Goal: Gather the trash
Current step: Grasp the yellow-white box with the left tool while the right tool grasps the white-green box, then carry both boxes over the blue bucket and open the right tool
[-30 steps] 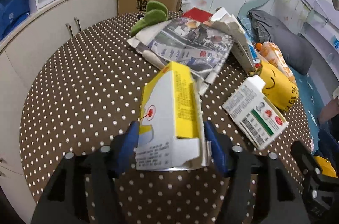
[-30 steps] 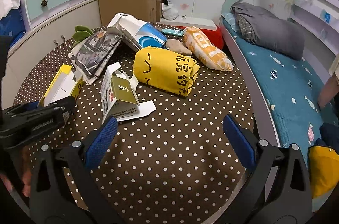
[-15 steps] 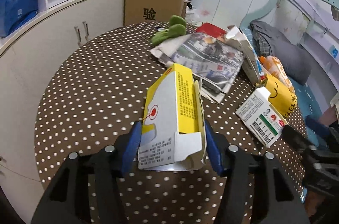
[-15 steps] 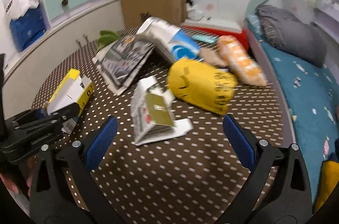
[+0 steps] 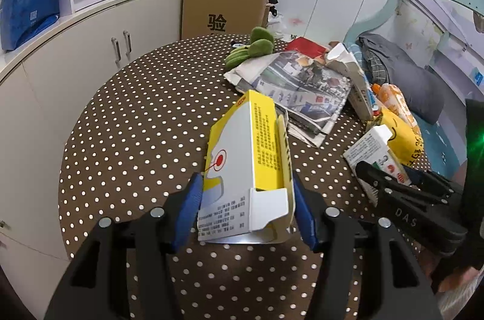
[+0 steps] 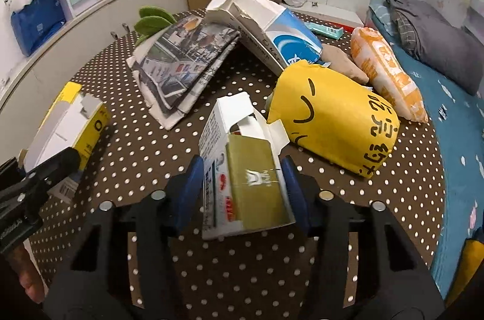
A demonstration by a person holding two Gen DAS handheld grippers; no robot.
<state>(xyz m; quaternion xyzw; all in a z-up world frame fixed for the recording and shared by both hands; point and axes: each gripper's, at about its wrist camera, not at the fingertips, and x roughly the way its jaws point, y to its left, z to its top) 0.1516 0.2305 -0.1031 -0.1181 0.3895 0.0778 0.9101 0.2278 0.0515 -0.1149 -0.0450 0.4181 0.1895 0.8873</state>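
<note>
Early going — the left gripper [image 5: 245,208] clamps a yellow box [image 5: 251,162], the right gripper [image 6: 242,183] is closing around a green carton [image 6: 242,168] on the table [image 6: 242,274]; newspaper [image 6: 184,62] and bags remain.

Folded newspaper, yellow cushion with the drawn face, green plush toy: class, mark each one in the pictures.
Folded newspaper [image 6: 184,62], right wrist view, on its printed top page.
Yellow cushion with the drawn face [image 6: 335,120], right wrist view, on its front panel.
Green plush toy [image 5: 257,47], left wrist view, on its rounded body.
</note>
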